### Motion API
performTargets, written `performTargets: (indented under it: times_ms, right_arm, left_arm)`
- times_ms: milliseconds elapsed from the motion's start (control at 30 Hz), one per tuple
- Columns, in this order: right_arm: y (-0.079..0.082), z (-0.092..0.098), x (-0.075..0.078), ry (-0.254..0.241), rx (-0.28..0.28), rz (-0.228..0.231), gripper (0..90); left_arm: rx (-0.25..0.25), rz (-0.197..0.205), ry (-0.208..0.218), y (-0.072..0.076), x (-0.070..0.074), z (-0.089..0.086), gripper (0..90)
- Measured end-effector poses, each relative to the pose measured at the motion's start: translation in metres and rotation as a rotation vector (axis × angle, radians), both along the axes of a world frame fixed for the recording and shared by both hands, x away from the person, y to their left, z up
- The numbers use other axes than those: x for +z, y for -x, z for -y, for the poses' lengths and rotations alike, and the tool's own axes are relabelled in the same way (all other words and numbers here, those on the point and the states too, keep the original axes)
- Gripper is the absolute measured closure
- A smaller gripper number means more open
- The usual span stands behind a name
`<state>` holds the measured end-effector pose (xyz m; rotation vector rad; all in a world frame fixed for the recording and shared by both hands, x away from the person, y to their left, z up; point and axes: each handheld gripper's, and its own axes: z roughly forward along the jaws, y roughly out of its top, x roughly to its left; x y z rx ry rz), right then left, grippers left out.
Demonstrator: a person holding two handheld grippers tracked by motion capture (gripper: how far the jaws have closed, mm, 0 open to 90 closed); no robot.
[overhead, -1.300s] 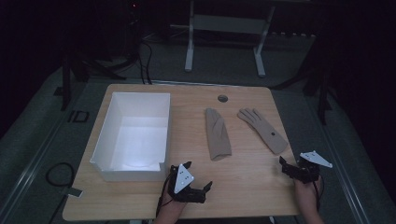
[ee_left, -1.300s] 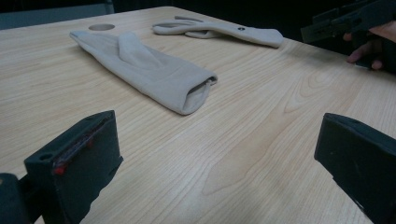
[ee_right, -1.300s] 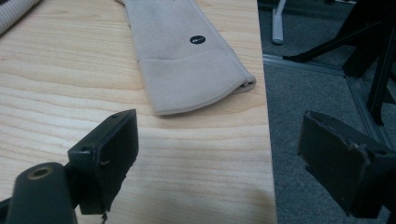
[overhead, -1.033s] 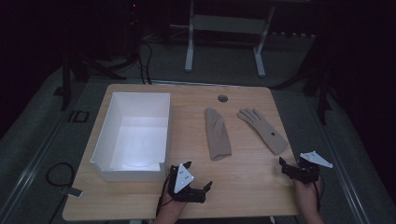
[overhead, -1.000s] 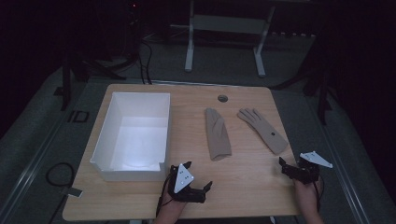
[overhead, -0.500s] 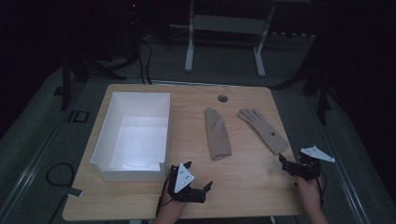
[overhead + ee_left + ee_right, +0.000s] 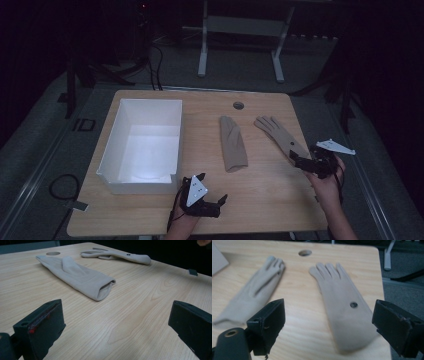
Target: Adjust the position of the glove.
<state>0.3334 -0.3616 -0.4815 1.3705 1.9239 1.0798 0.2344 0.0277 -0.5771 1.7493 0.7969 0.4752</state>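
Two beige gloves are laid flat on the wooden worktop (image 7: 260,190). The spread glove (image 7: 280,136), fingers fanned and a small dark button near its cuff, is seen at the right side of the worktop, close to the right edge; the folded glove (image 7: 233,144) is placed just left of it, apart, fingers pointed away from the person. The right hand-held gripper (image 7: 306,163) is held at the cuff end of the spread glove, jaws spread wide with the cuff seen between them in the right gripper view (image 7: 347,312); contact cannot be told. The left hand-held gripper (image 7: 210,206) is rested low near the front edge of the worktop, jaws spread, nothing pinched, aimed toward the folded glove's cuff (image 7: 82,278), well apart from it. A white open box (image 7: 145,142) is set on the left part of the worktop. A round hole (image 7: 238,105) is noted in the worktop beyond the gloves.
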Motion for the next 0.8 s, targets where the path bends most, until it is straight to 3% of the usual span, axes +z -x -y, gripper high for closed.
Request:
performTargets:
  times_ms: [467, 733, 800]
  right_arm:
    - [-0.022, -0.042, 0.027, -0.015, 0.079, 0.02, 20.5]
    - [-0.034, -0.067, 0.034, -0.028, 0.113, -0.003, 20.1]
    - [-0.037, -0.073, 0.035, -0.03, 0.121, -0.013, 23.4]
  left_arm:
    - [0.002, 0.0, 0.005, 0.0, 0.0, 0.0, 0.5]
    - [0.003, -0.002, 0.005, 0.0, 0.0, 0.0, 0.6]
    - [0.002, -0.001, 0.004, 0.0, 0.0, 0.0, 0.5]
